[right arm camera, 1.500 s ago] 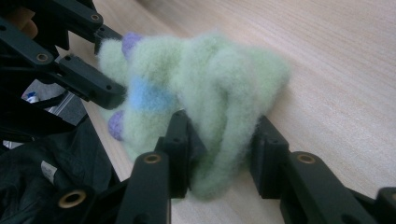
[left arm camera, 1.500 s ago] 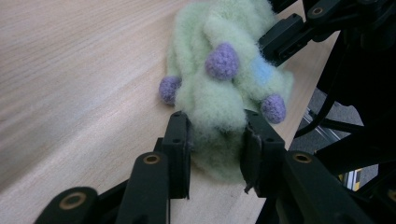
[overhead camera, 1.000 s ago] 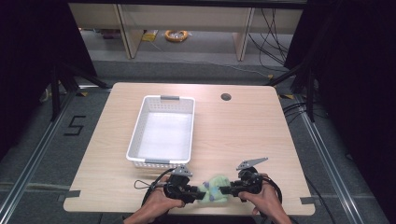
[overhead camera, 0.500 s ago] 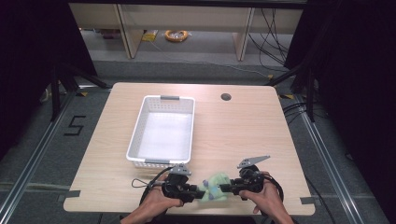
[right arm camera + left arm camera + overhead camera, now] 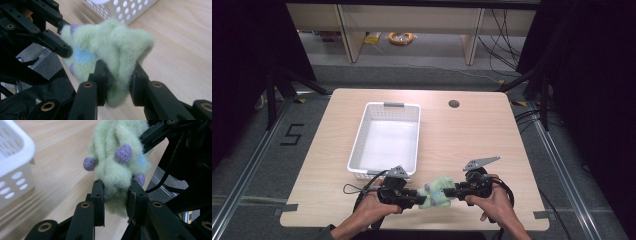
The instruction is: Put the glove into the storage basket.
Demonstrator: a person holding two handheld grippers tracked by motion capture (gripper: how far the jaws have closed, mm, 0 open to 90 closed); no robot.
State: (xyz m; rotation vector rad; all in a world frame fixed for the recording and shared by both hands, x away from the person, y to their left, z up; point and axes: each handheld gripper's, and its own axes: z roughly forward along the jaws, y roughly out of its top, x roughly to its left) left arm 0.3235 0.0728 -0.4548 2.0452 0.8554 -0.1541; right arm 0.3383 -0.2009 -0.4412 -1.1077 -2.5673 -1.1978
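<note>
A: Anything around?

B: Wooden table point(image 5: 472, 145) with a dark round hole point(image 5: 454, 104) near the far edge. White perforated basket point(image 5: 385, 140) left of centre, looks empty. Nothing lies between the basket and the grippers, which are just in front of its near rim.

A: Grippers?

B: Left gripper point(image 5: 416, 199) has its jaws clamped on one end of a fuzzy pale green sock point(image 5: 436, 192) with purple bobbles. Right gripper point(image 5: 451, 192) is pinched on the other end, fabric bunched between its jaws. Both hands are at the near table edge.

A: Sock location?

B: Stretched between the two grippers over the near table edge, outside the basket; can't tell if it touches the wood.
</note>
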